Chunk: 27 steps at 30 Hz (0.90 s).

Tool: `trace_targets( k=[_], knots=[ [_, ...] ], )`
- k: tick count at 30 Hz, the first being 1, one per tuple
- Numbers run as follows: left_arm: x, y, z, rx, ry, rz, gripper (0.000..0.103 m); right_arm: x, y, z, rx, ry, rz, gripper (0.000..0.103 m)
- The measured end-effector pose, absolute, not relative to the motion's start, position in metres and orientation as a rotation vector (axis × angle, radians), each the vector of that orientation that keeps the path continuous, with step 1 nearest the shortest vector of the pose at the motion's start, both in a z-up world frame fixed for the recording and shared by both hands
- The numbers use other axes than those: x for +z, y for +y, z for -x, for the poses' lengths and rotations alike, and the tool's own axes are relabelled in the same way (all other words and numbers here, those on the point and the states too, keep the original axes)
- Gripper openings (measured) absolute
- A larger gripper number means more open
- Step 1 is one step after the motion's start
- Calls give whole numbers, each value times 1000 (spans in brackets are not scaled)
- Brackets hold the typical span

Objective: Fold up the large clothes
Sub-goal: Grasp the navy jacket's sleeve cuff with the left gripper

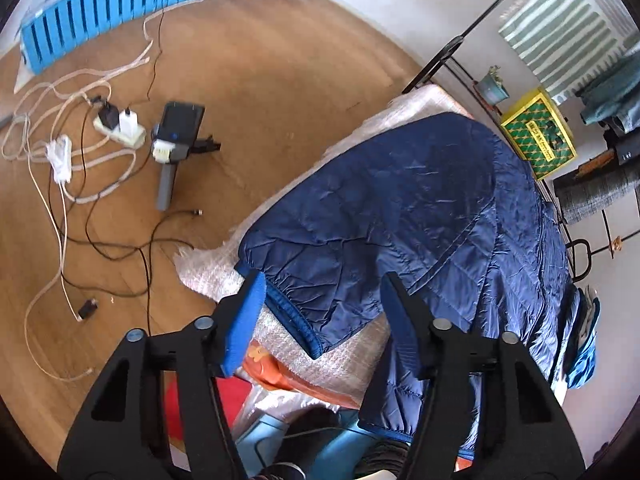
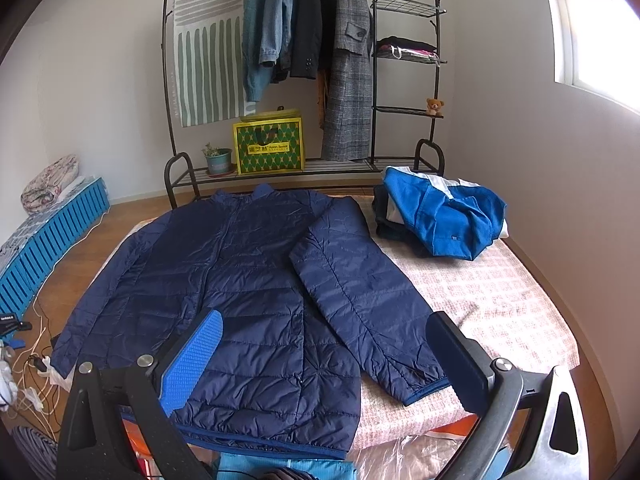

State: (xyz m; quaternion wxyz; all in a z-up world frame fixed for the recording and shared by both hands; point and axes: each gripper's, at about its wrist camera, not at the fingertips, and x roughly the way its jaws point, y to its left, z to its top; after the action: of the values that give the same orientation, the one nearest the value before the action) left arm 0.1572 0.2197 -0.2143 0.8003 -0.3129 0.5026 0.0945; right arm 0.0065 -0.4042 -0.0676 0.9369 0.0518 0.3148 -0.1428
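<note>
One navy quilted jacket [image 1: 400, 208] fills the left wrist view, and we take it as our landmark. Our left gripper [image 1: 324, 304] hangs over its sleeve cuff, the two fingers partly spread on either side of the cuff's elastic edge; the pads do not press on it. Under the jacket we see one pale textured cover [image 1: 360, 356]. On the wooden floor [image 1: 260, 80] away from the jacket lie one white power strip [image 1: 120, 130] with two plugs in it, one grey handheld device [image 1: 176, 140], and a tangle of cables we cannot count. Beyond the jacket's far side stands one yellow-green bag [image 1: 538, 134].

From the right wrist view we see the same single jacket [image 2: 224, 280] lying flat, front up, with one sleeve [image 2: 360, 300] angled out beside the body. Our right gripper [image 2: 324, 364] hovers above the jacket's hem with its jaws spread wide, nothing between them. Beside the jacket's collar end sits one crumpled blue-and-white garment [image 2: 448, 216]. Behind the jacket stands one black clothes rack [image 2: 304, 64], where we count four hanging garments, one striped cloth and one small teddy bear [image 2: 435, 106].
</note>
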Motion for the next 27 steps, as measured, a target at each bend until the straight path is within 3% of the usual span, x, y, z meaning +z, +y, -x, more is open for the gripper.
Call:
trace_targets(
  k=[3,19,21,23,24,27],
  knots=[
    [-250,231,-162,193,1153,797,44,-70,-408,-8,-295,652,-118,103],
    [-307,237,-173,182,1240,954,44,-75,-403,-19,-295,678,-105,103],
    [-308,240,-173,188,1236,957,37,-75,-404,-20,-299,679,-111,103],
    [-307,241,-174,208,1234,922,12,-76,-406,-21,-303,682,-115,103],
    [-306,241,-174,216,1228,908,7,-76,-407,-21,-307,683,-116,103],
    [-297,242,-173,217,1191,878,3,-78,-409,-22,-308,688,-122,103]
  ],
)
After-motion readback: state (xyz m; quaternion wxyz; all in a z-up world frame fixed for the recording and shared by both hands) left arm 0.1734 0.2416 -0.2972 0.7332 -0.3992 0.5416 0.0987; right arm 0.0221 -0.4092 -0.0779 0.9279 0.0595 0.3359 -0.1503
